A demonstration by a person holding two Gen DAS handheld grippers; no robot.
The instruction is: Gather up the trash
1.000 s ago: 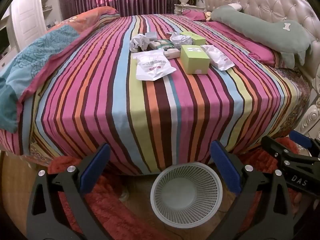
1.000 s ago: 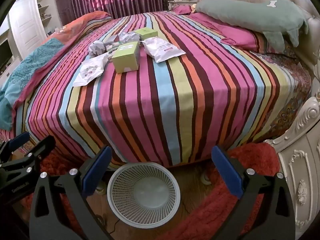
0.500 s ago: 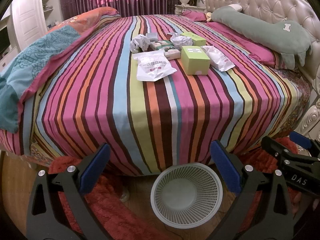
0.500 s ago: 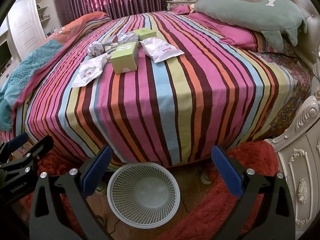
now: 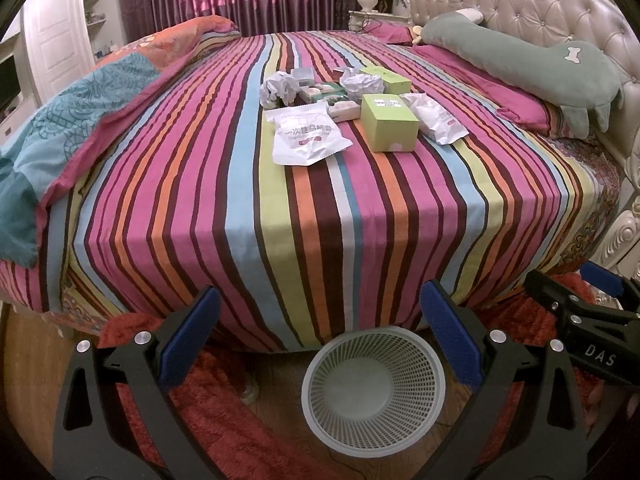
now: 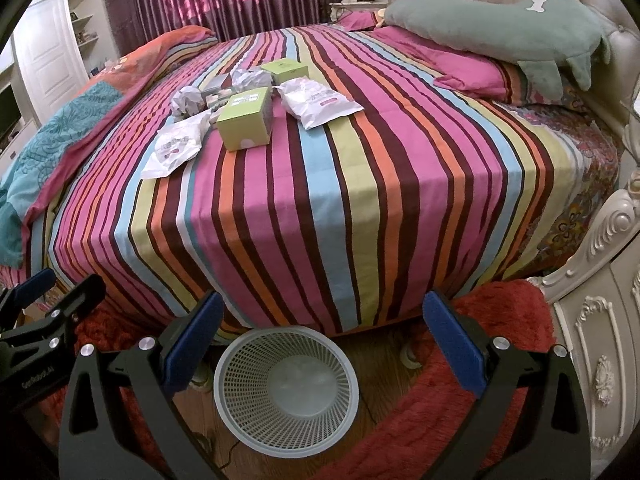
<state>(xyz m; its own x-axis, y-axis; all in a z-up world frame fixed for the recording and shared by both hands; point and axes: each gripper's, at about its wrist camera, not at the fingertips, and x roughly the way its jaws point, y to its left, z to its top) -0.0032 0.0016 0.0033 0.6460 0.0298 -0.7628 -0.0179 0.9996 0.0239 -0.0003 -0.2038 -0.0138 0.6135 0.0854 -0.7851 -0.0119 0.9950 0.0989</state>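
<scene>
A pile of trash lies on the striped bed (image 5: pixel 320 208): a white wrapper (image 5: pixel 306 140), a green box (image 5: pixel 389 122), a second white wrapper (image 5: pixel 438 118), crumpled paper (image 5: pixel 280 87) and small boxes behind. In the right wrist view I see the same green box (image 6: pixel 246 122) and wrappers (image 6: pixel 178 146) (image 6: pixel 316 102). An empty white mesh basket (image 5: pixel 373 390) (image 6: pixel 286 386) stands on the floor at the bed's foot. My left gripper (image 5: pixel 320 328) and right gripper (image 6: pixel 322 328) are both open and empty, low above the basket, far from the trash.
A green plush pillow (image 5: pixel 520 60) lies by the tufted headboard at right. A folded teal and orange blanket (image 5: pixel 80 112) lies on the bed's left. Red rug (image 6: pixel 460 420) covers the floor around the basket. A white carved cabinet (image 6: pixel 600 340) stands at right.
Both views have crept slightly closer to the bed. The grippers stay open and the trash has not moved.
</scene>
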